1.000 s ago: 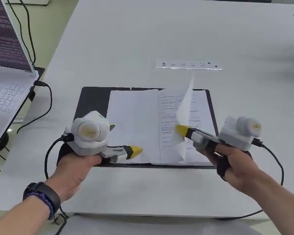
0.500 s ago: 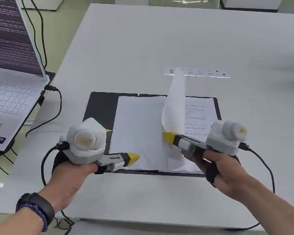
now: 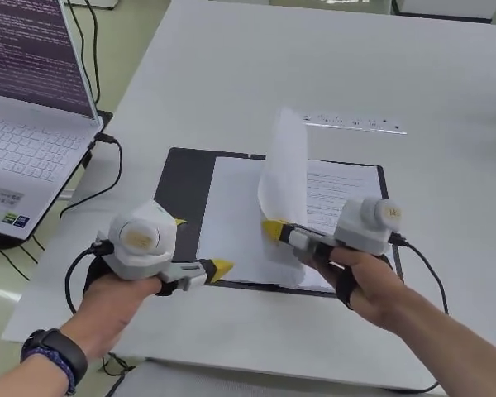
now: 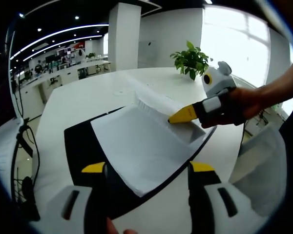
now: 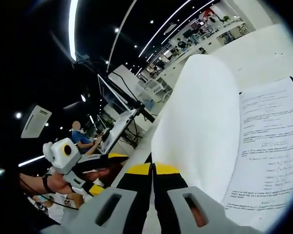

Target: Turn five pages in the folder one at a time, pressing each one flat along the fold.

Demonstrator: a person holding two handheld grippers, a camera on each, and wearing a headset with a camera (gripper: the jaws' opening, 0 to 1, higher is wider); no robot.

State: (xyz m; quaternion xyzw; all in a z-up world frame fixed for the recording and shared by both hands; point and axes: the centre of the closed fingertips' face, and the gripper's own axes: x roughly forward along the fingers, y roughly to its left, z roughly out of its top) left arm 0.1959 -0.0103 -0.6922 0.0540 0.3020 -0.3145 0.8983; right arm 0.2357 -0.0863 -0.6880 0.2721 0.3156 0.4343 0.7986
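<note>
An open black folder (image 3: pixel 184 184) lies on the white table, a blank page (image 3: pixel 231 215) on its left side and a printed page (image 3: pixel 341 184) on its right. My right gripper (image 3: pixel 272 230) is shut on the lower edge of one page (image 3: pixel 283 165), which stands nearly upright over the fold and curls left. In the right gripper view the lifted page (image 5: pixel 205 122) rises from the closed yellow tips (image 5: pixel 152 169). My left gripper (image 3: pixel 221 267) is open, hovering at the folder's front edge; its yellow fingertips (image 4: pixel 94 167) frame the blank page (image 4: pixel 136 146).
An open laptop (image 3: pixel 29 107) sits at the table's left with black cables (image 3: pixel 107 188) trailing toward the folder. A white power strip (image 3: pixel 355 126) lies behind the folder. The table's front edge runs close under both hands.
My right gripper has carried the held page leftward, from right of the fold to over it. The left gripper has stayed at the folder's front edge. The head camera has shifted.
</note>
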